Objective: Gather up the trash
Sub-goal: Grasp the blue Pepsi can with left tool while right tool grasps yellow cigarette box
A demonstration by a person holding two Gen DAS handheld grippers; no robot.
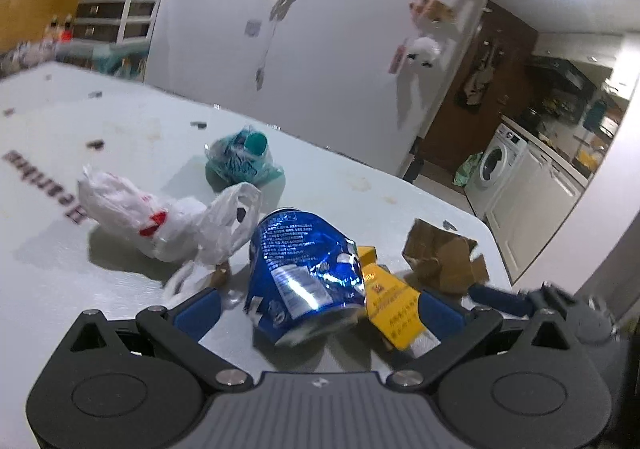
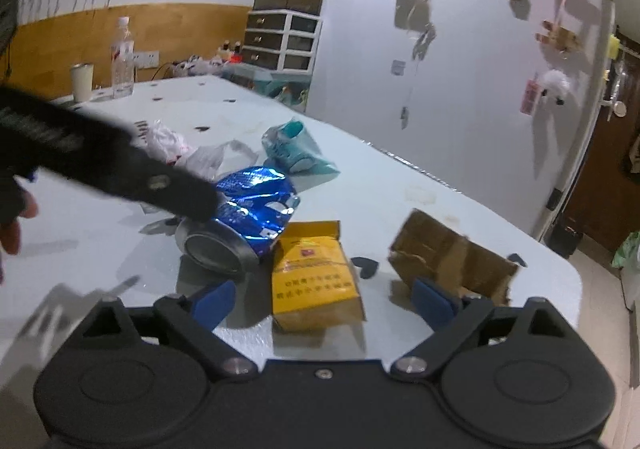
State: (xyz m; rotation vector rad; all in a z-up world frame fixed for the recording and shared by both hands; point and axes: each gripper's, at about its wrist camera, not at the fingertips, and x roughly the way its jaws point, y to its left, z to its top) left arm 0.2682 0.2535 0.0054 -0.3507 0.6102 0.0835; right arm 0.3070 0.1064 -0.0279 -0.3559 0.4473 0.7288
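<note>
A crushed blue can (image 1: 304, 273) lies on the white table (image 1: 60, 289), between the wide-open fingers of my left gripper (image 1: 320, 309). A yellow cigarette box (image 1: 394, 309) lies just right of it, beside a torn brown cardboard piece (image 1: 444, 253). A white plastic bag (image 1: 160, 221) and a teal wrapped bottle (image 1: 242, 161) lie behind. In the right wrist view my right gripper (image 2: 324, 301) is open around the yellow box (image 2: 314, 273), with the can (image 2: 248, 213) to its left and the cardboard (image 2: 452, 261) to its right. The left gripper (image 2: 120, 165) reaches over the can.
A clear water bottle (image 2: 123, 59) and a white cup (image 2: 82, 81) stand at the table's far end. A drawer unit (image 2: 282, 41) stands by the wall. A washing machine (image 1: 496, 163) is off to the right past the table's edge (image 2: 560, 261).
</note>
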